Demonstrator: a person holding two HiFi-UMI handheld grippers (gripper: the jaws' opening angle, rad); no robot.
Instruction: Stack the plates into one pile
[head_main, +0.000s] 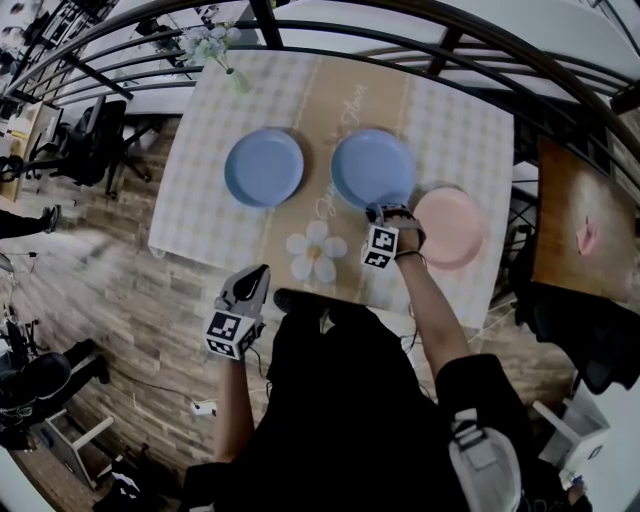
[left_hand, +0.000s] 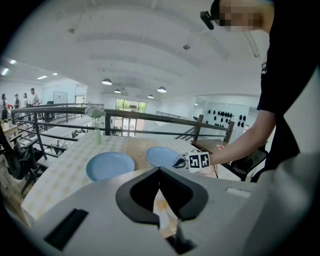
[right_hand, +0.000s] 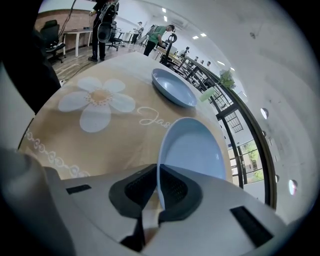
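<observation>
Three plates lie on the checked tablecloth (head_main: 200, 200): a blue plate (head_main: 264, 167) at the left, a second blue plate (head_main: 372, 168) in the middle and a pink plate (head_main: 450, 227) at the right. My right gripper (head_main: 378, 212) is shut on the near rim of the middle blue plate (right_hand: 192, 150), whose thin edge stands between the pads. The left blue plate (right_hand: 172, 87) lies farther back in the right gripper view. Off the table's near edge, by the person's body, my left gripper (head_main: 262, 272) is shut and holds nothing.
A vase of flowers (head_main: 235, 80) stands at the table's far left corner. A dark railing (head_main: 400, 30) curves behind the table. A wooden side table (head_main: 585, 225) is at the right, and an office chair (head_main: 100, 140) at the left.
</observation>
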